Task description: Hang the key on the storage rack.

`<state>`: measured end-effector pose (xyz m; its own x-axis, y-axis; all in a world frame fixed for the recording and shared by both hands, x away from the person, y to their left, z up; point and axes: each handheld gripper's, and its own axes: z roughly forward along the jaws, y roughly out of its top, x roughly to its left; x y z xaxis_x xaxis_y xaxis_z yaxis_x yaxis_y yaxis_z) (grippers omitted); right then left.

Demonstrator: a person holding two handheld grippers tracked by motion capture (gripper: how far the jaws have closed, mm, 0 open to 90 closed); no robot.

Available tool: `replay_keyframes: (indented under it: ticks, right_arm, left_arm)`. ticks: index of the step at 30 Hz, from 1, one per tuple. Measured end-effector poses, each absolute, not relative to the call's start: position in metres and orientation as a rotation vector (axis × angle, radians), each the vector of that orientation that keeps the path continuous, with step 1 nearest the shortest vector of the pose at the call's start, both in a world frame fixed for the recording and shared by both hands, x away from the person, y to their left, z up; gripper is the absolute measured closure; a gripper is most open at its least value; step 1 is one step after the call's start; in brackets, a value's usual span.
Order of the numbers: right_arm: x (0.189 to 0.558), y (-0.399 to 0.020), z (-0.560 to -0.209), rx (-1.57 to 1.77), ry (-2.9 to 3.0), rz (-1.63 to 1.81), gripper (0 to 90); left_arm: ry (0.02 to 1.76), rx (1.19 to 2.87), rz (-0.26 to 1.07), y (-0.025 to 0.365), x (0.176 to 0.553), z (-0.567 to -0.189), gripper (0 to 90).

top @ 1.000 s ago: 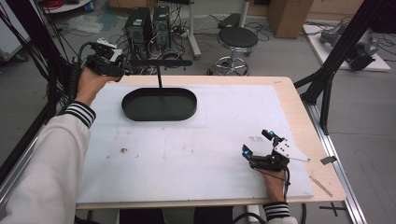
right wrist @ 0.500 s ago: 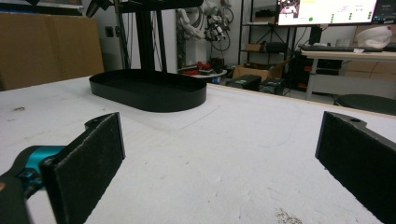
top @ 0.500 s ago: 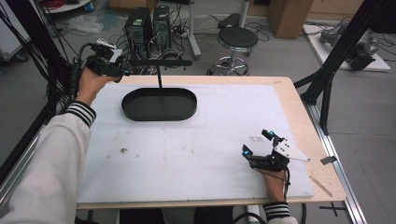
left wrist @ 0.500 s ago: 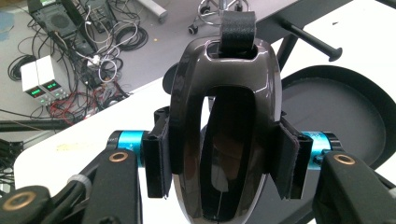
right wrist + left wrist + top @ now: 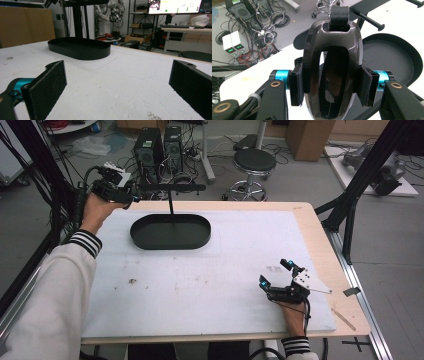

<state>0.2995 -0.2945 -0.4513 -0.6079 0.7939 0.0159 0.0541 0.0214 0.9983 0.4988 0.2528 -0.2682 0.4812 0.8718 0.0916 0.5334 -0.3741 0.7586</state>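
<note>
White foam sheet (image 5: pixel 200 285) covers most of the wooden table, and cables, computer boxes and a round stool sit on the floor past the far edge. In the upper left of the high view, the left gripper (image 5: pixel 117 190) is held up above the table's far left corner. In the left gripper view its two jaws are pressed against the sides of a shiny dark oval thing (image 5: pixel 332 67), with one pad (image 5: pixel 295 86) on each side. It looks like a hard shell with a long hole down its middle and a black strap (image 5: pixel 339 13) at its top end. Its long way points up and away from the jaws, toward the black oval tray (image 5: pixel 171 231). The tray lies just to the right of this gripper and lower in the high view, with its long side running left to right. A thin black stand with a crossbar (image 5: pixel 171 187) rises from it. The right gripper (image 5: pixel 276 279) rests low on the foam at the lower right, well apart from the tray, and its jaws are spread wide with nothing between them. So the left hand is much nearer the tray, and I think the shell may go there next.
</note>
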Motion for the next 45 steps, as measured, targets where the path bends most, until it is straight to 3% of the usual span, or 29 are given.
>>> replay_keyframes:
  ticks: [45]
  right_arm:
    - [0.300, -0.295, -0.451, 0.864, 1.725, 1.642, 0.3]
  left_arm:
    - [1.202, 2.078, 0.516, 0.269, 0.496, -0.338, 48.4]
